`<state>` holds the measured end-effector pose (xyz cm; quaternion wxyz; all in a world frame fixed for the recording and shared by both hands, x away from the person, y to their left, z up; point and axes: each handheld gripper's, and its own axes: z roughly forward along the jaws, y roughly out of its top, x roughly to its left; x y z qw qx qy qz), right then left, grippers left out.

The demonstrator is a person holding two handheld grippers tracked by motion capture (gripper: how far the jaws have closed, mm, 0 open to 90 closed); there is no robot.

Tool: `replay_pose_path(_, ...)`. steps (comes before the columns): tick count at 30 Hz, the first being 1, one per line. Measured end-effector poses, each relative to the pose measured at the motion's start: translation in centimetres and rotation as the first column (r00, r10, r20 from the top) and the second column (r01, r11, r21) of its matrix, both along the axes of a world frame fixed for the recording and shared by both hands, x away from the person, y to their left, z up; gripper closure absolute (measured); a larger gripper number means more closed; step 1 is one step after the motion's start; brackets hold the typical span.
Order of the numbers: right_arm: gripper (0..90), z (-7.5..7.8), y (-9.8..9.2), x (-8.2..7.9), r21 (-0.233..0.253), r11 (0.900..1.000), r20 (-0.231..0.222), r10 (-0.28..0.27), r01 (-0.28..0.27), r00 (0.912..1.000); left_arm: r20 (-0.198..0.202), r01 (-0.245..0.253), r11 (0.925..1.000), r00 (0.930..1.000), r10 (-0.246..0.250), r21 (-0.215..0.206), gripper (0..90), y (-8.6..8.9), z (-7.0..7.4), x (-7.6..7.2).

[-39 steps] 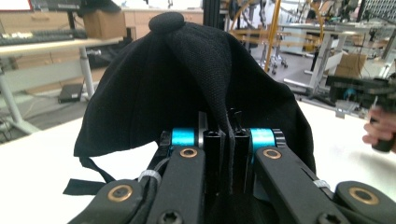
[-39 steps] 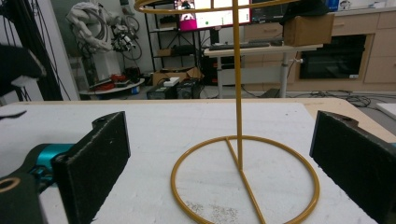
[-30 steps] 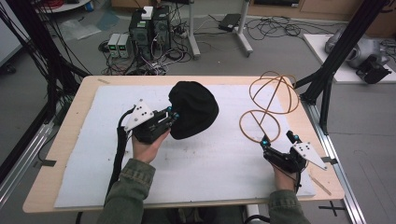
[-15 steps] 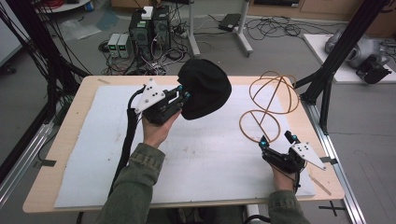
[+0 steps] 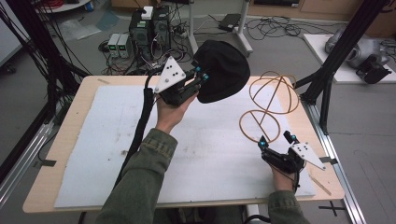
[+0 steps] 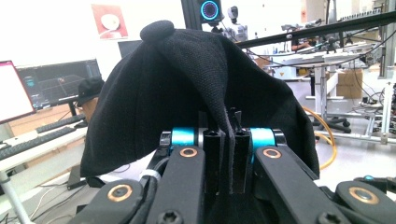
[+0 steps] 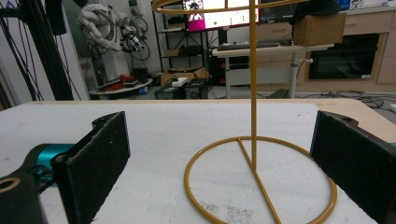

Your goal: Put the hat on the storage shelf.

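Observation:
A black cap (image 5: 222, 70) hangs in the air above the table's far edge, with my left gripper (image 5: 200, 79) shut on its fabric. In the left gripper view the cap (image 6: 187, 93) drapes over both jaws, pinched between them at my left gripper (image 6: 227, 154). A gold wire hat stand (image 5: 268, 105) stands upright on the white mat at the right, its ring base (image 7: 259, 182) flat on the mat. My right gripper (image 5: 278, 139) rests open on the mat just in front of the base, with its pads (image 7: 100, 161) spread wide and nothing between them.
A white mat (image 5: 107, 140) covers most of the wooden table (image 5: 77, 100). Black frame posts (image 5: 336, 56) rise at the table's right and left. Computers and cables (image 5: 144, 28) lie on the floor beyond the far edge.
My left gripper has lifted the cap off the mat and carried it up and to the right, toward the stand's top. The right gripper has stayed put by the base.

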<state>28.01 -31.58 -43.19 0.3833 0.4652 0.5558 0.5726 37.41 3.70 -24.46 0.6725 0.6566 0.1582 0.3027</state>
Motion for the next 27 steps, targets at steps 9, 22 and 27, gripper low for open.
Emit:
replay_pose_path(9, 4.1, 0.0, 0.2, 0.0, 0.009, 1.000, -0.003, 0.008, -0.008, 1.0000, -0.003, 0.047, 0.9986, 0.9989, -0.047, 0.024, 87.7, -2.7, 1.3, 1.2)
replay_pose_path(22, 4.1, 0.0, 1.0, 0.0, -0.003, 1.000, -0.002, 0.029, -0.029, 0.9996, -0.029, 0.108, 0.9901, 0.9940, -0.106, 0.089, 87.7, -7.7, 2.5, 3.4)
replay_pose_path(27, 4.1, 0.0, 1.0, 0.1, -0.005, 1.000, -0.001, 0.031, -0.031, 0.9995, -0.036, 0.144, 0.9861, 0.9893, -0.141, 0.083, 87.7, -9.6, 2.2, 3.8)
